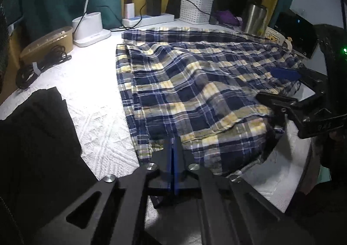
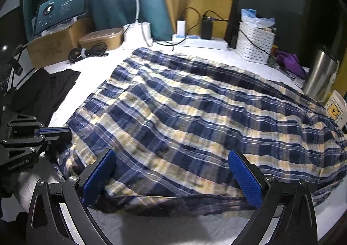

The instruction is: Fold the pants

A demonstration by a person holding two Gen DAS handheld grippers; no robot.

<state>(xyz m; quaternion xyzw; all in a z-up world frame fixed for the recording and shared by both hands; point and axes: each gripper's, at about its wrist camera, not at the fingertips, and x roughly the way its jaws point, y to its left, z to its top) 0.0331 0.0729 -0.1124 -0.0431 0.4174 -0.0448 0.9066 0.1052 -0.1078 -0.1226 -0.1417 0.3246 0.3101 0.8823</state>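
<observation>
The plaid pants point(image 1: 195, 84), navy, yellow and white, lie spread and rumpled over a white textured cloth point(image 1: 91, 93); they fill the right wrist view point(image 2: 195, 119) too. My left gripper point(image 1: 173, 149) is shut at the pants' near edge, its blue pads pressed together; whether cloth sits between them is hidden. It shows at the left of the right wrist view point(image 2: 63, 132). My right gripper point(image 2: 171, 164) is open, its blue pads point(image 2: 243, 177) straddling the near hem. It shows at the right of the left wrist view point(image 1: 279, 84).
A black garment point(image 1: 39, 128) lies at the left. Along the back stand a tan box point(image 1: 49, 39), coiled cables point(image 1: 41, 65), a white lamp base point(image 1: 89, 28), a power strip point(image 1: 147, 19), a white basket point(image 1: 195, 8) and a steel tumbler point(image 1: 256, 17). A tablet point(image 2: 60, 8) leans at the back left.
</observation>
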